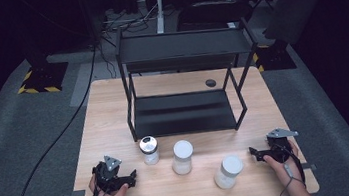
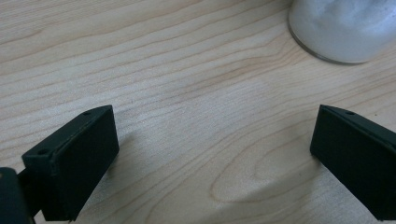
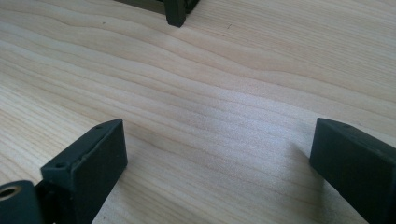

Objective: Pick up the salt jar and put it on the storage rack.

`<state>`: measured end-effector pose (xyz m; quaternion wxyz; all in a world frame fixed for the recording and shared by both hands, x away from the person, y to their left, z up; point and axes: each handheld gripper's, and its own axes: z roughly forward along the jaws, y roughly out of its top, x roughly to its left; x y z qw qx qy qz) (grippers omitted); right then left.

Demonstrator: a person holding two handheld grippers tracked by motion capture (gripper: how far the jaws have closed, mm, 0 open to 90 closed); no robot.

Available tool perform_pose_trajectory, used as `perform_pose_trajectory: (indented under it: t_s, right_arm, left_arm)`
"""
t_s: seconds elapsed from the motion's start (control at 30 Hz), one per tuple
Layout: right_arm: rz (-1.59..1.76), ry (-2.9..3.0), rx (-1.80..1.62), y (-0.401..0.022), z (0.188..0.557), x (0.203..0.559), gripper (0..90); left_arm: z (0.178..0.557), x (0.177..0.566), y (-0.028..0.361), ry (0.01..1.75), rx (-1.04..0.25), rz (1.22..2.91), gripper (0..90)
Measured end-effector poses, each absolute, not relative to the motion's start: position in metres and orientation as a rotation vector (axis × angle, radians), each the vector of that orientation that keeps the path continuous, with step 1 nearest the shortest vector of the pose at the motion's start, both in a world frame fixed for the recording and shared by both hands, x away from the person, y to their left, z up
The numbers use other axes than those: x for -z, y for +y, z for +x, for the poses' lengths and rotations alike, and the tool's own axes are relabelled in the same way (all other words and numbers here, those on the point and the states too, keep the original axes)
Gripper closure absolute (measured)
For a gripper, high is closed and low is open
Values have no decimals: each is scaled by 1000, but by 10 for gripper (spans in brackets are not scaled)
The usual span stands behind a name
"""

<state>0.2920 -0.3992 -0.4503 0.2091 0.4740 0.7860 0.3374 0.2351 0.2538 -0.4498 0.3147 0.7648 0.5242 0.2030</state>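
A: Both claws wide, empty? 
B: Yep. Left claw [image 1: 132, 175] and right claw [image 1: 253, 154] rest by the counter's [image 1: 112, 103] near edge. Three jars [image 1: 182, 157] stand between them, before the rack [image 1: 188, 81]. 
A: Handling? 
B: Probably rigid, smooth, slippery; grip mid-body, below the lid.

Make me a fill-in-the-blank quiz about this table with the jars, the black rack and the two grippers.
1. The number of jars standing on the wooden table is ____.
2. The jar with the silver lid stands nearest the ____ gripper.
3. Both shelves of the black rack are ____.
4. The jaws of the left gripper and the right gripper stand ____, with nothing between them.

Missing words: three; left; empty; open
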Motion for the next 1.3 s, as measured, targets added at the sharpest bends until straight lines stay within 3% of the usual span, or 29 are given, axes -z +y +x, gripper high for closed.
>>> perform_pose_trajectory:
  t_s: [0.33, 0.87, 1.3]
  right_arm:
    - [1318, 2186, -938, -399, 292, 450, 37]
    - [1318, 2187, -938, -399, 292, 450, 37]
    - [1318, 2187, -938, -399, 292, 450, 36]
  left_arm:
    - [237, 448, 268, 1332, -471, 1994, 49]
    - [211, 431, 266, 1210, -579, 1877, 60]
    - [202, 417, 266, 1159, -586, 1801, 65]
